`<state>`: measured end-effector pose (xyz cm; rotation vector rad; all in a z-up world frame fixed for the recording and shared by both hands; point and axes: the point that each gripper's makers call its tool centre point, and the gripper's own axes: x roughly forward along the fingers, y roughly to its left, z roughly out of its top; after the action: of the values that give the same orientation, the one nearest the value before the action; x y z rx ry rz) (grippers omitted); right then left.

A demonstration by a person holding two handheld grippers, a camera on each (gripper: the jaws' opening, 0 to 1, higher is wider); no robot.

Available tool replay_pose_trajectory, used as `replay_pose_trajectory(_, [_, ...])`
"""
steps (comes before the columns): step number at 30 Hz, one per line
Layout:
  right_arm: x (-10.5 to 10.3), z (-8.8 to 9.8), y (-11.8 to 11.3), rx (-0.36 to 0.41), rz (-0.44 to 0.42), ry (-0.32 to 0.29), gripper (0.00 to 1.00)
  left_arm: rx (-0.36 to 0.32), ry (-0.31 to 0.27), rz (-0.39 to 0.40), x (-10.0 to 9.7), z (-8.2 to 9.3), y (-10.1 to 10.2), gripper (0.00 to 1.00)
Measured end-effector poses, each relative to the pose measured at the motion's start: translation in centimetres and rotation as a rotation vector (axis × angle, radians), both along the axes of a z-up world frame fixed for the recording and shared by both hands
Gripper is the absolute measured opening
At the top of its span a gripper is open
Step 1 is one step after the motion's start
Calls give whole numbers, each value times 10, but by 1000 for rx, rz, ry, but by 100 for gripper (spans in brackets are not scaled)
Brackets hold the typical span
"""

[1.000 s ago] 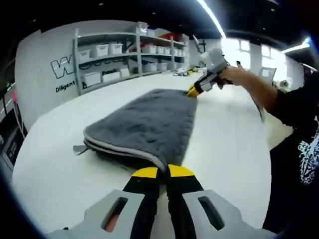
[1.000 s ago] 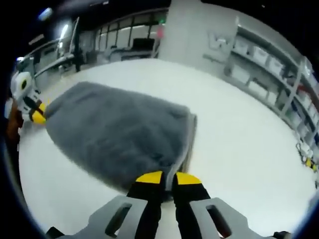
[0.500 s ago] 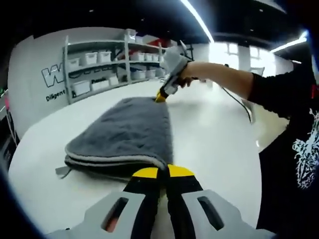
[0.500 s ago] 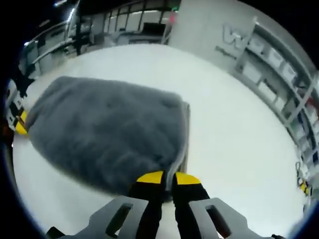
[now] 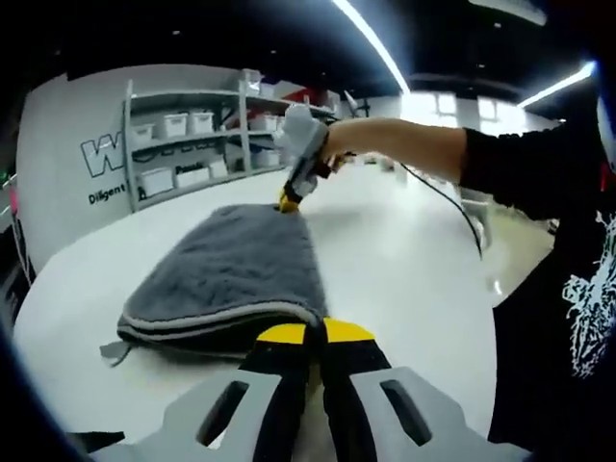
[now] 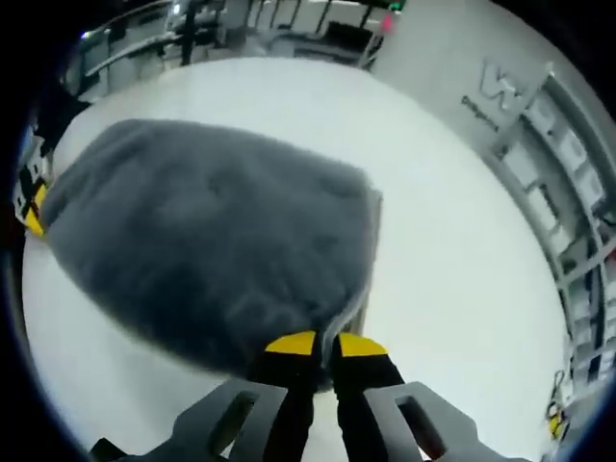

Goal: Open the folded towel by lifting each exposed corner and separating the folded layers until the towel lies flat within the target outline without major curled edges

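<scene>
Shelves (image 5: pixel 202 135) with white bins line the wall at left. Below, a folded grey towel (image 5: pixel 231 274) lies on the white bench (image 5: pixel 404 269). Left gripper (image 5: pixel 316 334) has its fingers closed on the near corner. Right gripper (image 5: pixel 288 204), in a hand (image 5: pixel 327 152), pinches the far corner, fingers closed.

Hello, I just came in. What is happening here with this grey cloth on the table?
A person holds a gripper in each hand and works on a folded grey towel lying on a white table. The left gripper is shut on one corner of the top layer, and the right gripper is shut on another corner of the same edge. The towel is not yet opened; its stacked layers show at the edge.
</scene>
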<state>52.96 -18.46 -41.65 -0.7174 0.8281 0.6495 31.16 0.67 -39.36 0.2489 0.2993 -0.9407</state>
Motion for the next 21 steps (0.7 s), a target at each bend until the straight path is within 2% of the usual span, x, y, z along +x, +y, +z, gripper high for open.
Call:
replay_pose_trajectory(4, [14, 0, 6, -31, 17, 3, 0, 50, -29, -41, -7, -6, -15, 2])
replay_pose_trajectory(5, [23, 0, 7, -43, 23, 0, 0, 54, -34, -44, -7, -6, -17, 2])
replay_pose_trajectory(10, [35, 1, 15, -77, 40, -7, 0, 79, -45, -71, -8, -7, -26, 2])
replay_pose_trajectory(21, [58, 2, 37, -63, 105, -34, 0, 141, -58, -116, -8, -9, -48, 2])
